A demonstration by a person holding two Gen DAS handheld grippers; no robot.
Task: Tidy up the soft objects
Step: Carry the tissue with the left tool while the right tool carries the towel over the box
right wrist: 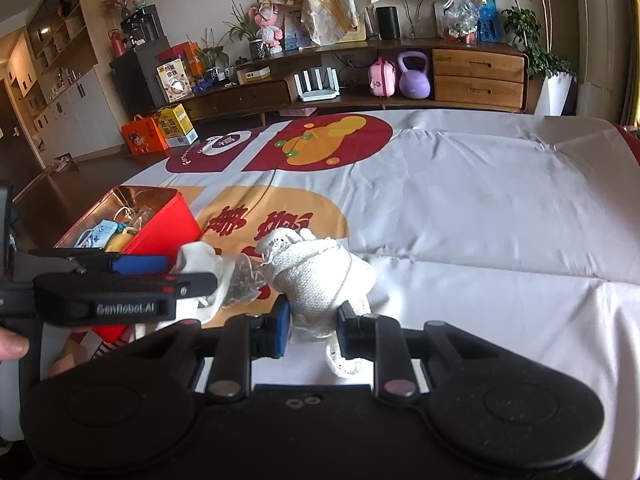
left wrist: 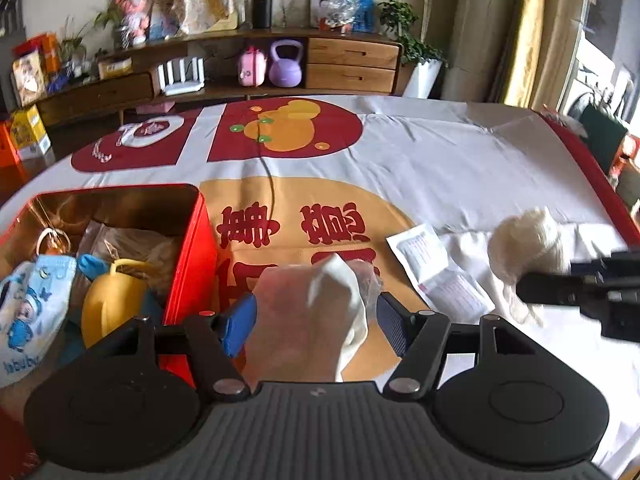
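My left gripper (left wrist: pixel 316 322) is shut on a clear plastic bag with a white cloth (left wrist: pixel 320 304) inside, held above the tablecloth just right of the red tin box (left wrist: pixel 188 264). The box holds a blue child's mask (left wrist: pixel 28 312), a yellow soft toy (left wrist: pixel 108 300) and other soft items. My right gripper (right wrist: pixel 312 330) is shut on a white knitted bundle (right wrist: pixel 316 272), lifted over the table. That bundle also shows in the left wrist view (left wrist: pixel 528 248). The left gripper and its bag (right wrist: pixel 208 272) show at the left of the right wrist view.
Flat white packets (left wrist: pixel 436 268) lie on the printed tablecloth (left wrist: pixel 440 168) between the grippers. A wooden sideboard (left wrist: pixel 344 64) with a purple kettlebell (left wrist: pixel 285 65) stands beyond the table's far edge. The red box (right wrist: pixel 160 232) sits at the table's near left.
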